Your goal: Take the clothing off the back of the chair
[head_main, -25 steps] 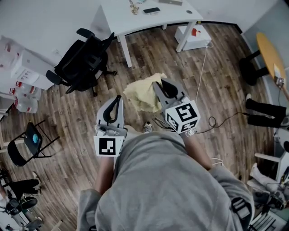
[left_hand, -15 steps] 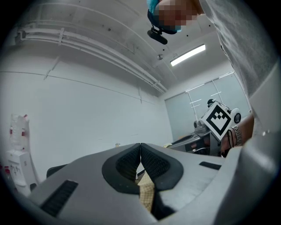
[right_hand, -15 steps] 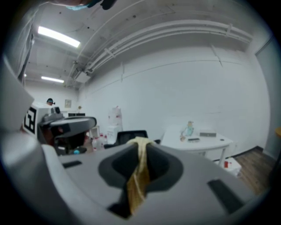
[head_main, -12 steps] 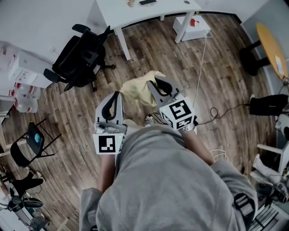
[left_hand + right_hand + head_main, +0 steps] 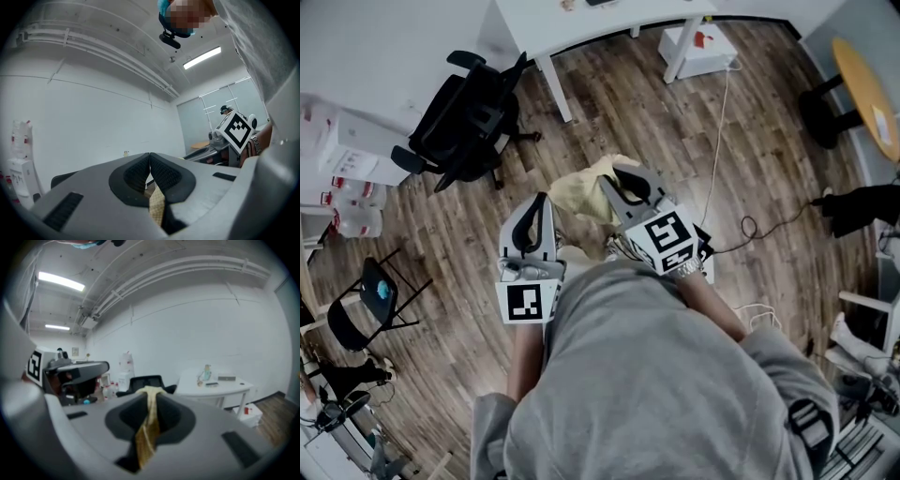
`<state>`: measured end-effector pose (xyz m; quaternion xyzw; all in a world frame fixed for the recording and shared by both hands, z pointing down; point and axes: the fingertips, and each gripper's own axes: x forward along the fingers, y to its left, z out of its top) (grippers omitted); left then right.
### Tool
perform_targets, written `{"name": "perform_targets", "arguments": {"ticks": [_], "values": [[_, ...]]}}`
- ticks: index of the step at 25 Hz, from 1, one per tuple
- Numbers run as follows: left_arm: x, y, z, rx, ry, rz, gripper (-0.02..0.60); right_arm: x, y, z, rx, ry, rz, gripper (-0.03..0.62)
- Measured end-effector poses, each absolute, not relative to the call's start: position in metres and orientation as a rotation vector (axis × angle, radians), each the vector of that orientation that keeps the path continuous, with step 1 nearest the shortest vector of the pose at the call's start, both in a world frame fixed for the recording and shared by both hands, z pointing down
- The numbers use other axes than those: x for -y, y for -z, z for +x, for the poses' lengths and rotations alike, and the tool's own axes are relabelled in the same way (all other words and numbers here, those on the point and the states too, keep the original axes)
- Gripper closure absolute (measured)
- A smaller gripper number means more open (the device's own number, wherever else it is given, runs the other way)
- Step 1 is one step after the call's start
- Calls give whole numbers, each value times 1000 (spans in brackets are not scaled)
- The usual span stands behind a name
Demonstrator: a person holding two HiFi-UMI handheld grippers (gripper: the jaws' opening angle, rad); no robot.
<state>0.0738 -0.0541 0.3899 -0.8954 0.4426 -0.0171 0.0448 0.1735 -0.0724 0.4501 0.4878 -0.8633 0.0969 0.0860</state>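
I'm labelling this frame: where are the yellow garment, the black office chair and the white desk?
yellow garment (image 5: 579, 192), head view, bunched middle.
black office chair (image 5: 464, 122), head view, its middle.
white desk (image 5: 600, 21), head view, tabletop.

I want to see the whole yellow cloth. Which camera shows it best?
The head view: the crumpled pale yellow cloth garment hangs bunched from the right claw. The right gripper view shows just a pinched strip; the left gripper view, nothing certain.
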Motion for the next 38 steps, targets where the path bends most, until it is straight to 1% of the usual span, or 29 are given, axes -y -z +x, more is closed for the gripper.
{"name": "perform_targets", "arguments": {"ticks": [22, 38], "values": [[60, -396, 49, -1456, 61, -2700, 549, 80, -442, 133, 2664, -238, 1315, 531], [61, -401, 48, -1490, 85, -2691, 549, 83, -443, 128, 2696, -236, 1265, 531]]}}
